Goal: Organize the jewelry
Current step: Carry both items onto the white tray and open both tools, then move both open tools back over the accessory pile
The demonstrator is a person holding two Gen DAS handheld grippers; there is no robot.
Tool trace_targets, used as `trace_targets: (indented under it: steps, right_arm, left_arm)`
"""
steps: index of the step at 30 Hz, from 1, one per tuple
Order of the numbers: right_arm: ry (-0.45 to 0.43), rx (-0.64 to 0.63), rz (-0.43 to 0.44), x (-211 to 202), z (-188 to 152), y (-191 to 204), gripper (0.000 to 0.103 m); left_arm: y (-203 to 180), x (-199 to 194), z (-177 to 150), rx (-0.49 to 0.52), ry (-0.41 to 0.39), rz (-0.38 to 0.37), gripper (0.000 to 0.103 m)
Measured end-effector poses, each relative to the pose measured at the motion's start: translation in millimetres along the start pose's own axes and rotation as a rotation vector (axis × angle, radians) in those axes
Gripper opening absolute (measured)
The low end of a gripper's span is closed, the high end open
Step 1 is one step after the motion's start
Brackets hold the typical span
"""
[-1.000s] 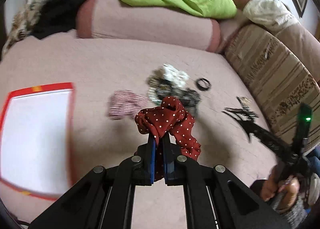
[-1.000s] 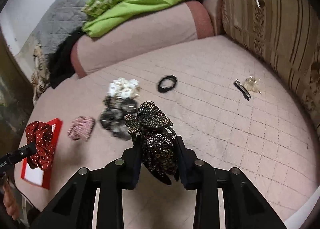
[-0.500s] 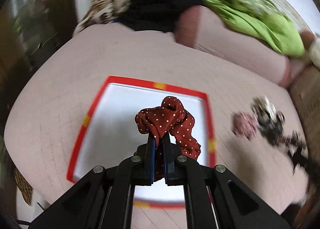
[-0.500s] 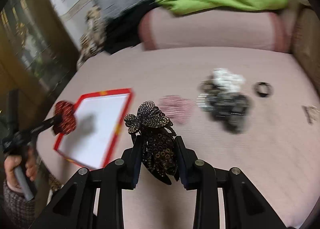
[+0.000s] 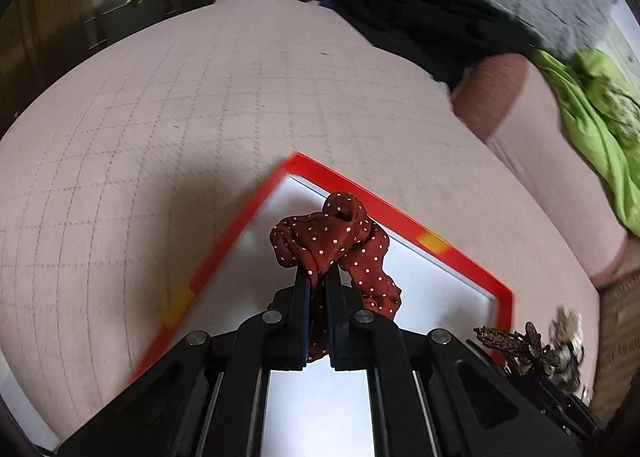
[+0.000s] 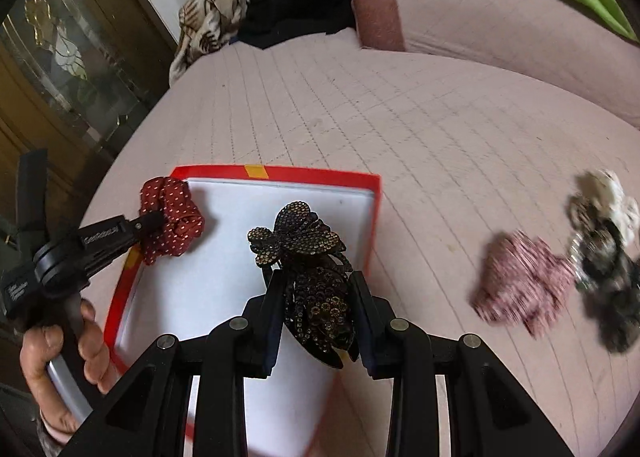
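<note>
My left gripper is shut on a dark red scrunchie with white dots, held over the far corner of a white box with a red rim. From the right wrist view the same scrunchie hangs at the box's left rim, held by the left gripper in a person's hand. My right gripper is shut on a dark rhinestone butterfly hair clip above the white inside of the box. The clip shows at the lower right of the left wrist view.
On the pink quilted bed, right of the box, lie a pink scrunchie, a dark scrunchie and a white one. A pink bolster, a green blanket and dark clothes lie behind. A wooden cabinet stands at left.
Both grippers have swung left from the pile of hair accessories to the red-rimmed box, each carrying its item. The left gripper rolled; the box now appears cornerwise under it.
</note>
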State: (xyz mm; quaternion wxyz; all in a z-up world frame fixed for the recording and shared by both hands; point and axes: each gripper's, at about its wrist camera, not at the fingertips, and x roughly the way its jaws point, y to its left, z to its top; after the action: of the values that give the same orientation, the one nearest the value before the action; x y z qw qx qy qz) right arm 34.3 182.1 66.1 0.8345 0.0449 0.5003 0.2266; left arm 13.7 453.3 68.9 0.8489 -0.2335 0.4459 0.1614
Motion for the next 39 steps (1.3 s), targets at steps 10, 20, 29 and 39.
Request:
trace_targets:
  steps: [10,20,29,39]
  right_arm:
    - [0.008,-0.082,-0.053,49,27,15,0.049]
    - [-0.048,-0.108,-0.062,3,11,17,0.069]
    - [-0.104,-0.027,-0.112,-81,-67,-40,0.074]
    - [-0.167,0.123,-0.215,-156,-132,-129,0.074]
  left_arm:
    - [8,10,5,-0.027,-0.042,-0.024,0.044]
    - [2,-23,-10,0.016,-0.156,-0.046,0.062]
    - [-30,-33,-40,0.113,-0.159,-0.021,0.062]
    - [-87,-81,-107,0.244,-0.152,-0.068,0.062]
